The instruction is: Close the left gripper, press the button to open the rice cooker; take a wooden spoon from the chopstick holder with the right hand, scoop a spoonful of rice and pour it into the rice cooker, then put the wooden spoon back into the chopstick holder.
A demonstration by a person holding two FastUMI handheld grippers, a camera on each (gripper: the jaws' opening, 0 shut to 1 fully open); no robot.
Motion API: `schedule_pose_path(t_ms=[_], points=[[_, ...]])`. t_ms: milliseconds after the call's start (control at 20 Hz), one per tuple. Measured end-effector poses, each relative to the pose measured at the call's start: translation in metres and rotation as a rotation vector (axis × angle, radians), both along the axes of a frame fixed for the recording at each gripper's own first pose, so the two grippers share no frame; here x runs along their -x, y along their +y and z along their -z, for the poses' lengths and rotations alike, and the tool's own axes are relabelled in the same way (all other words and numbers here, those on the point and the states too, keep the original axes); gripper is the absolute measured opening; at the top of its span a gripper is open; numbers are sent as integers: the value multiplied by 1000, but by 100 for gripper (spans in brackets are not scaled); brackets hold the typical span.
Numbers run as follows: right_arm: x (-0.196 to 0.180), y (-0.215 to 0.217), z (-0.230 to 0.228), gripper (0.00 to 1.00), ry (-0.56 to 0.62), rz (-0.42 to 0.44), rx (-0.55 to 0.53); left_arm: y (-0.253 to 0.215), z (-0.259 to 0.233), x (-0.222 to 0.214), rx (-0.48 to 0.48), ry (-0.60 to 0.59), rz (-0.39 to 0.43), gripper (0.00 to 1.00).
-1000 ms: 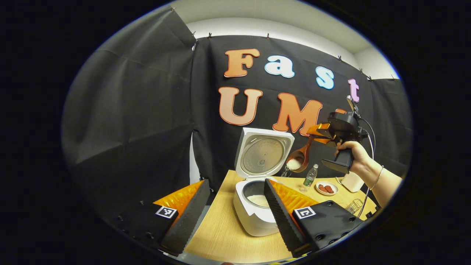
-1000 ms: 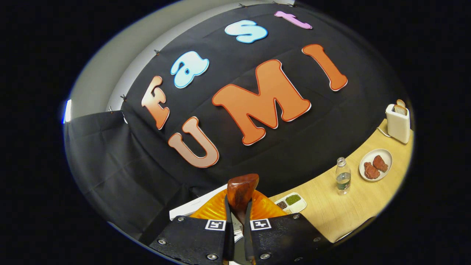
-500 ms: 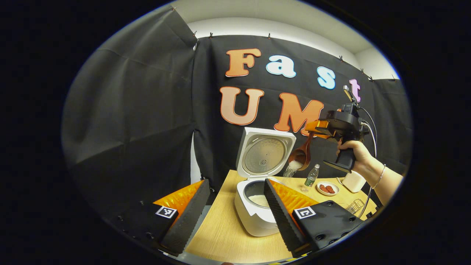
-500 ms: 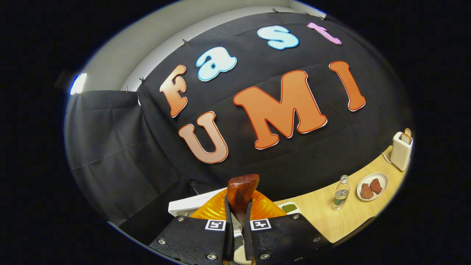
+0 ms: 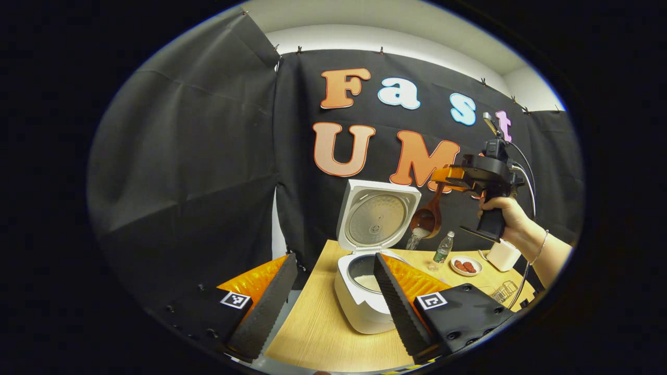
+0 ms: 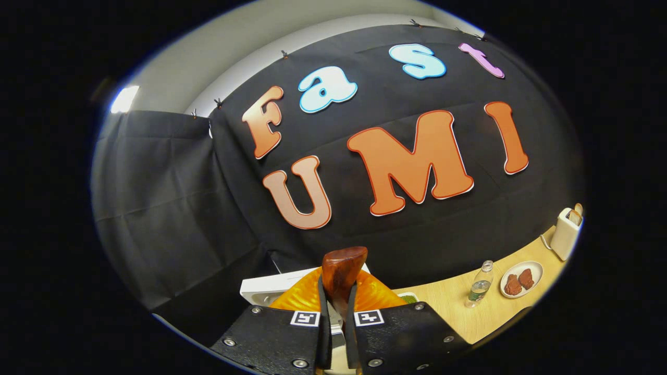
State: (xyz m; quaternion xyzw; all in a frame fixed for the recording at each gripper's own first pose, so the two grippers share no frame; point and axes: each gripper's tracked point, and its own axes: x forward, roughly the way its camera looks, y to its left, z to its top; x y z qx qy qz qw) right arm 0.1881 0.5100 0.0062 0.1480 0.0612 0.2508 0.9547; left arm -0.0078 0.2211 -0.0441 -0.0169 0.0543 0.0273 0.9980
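left gripper [image 5: 333,307] low, jaws apart, right gripper [image 6: 337,333] raised, clamped

The left gripper view looks from low at the near edge of the table [image 5: 318,333], forward between its own spread fingers [image 5: 263,307] and slightly upward, with the open rice cooker [image 5: 365,291] just past the fingertips and the right gripper [image 5: 443,174] higher and farther off to the right. The right gripper view rides high above the cooker, tilted and facing the booth wall, with the wooden spoon [image 6: 341,273] handle close up between its fingers and the cooker's lid edge [image 6: 271,289] just below them. Both views share the cooker lid, the water bottle [image 6: 478,289], the plate [image 6: 521,280] and the white toaster [image 6: 565,234], all right of and beyond each pair of fingers.
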Motion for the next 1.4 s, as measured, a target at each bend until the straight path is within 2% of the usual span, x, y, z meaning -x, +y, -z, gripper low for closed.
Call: schedule_pose_path(t_ms=[450,1100,1200,1400], points=[[15,30,6,10,-79,-76,121,8,1,0,1,-2,-16,100],[28,37,18,10,-163,-118,262,4,-2,0,3,-8,-19,100],[30,34,19,10,-147,-121,241,0,-4,1,3,-12,-17,100],[27,11,11,10,-69,-104,129,-9,-7,5,7,-21,-7,100]])
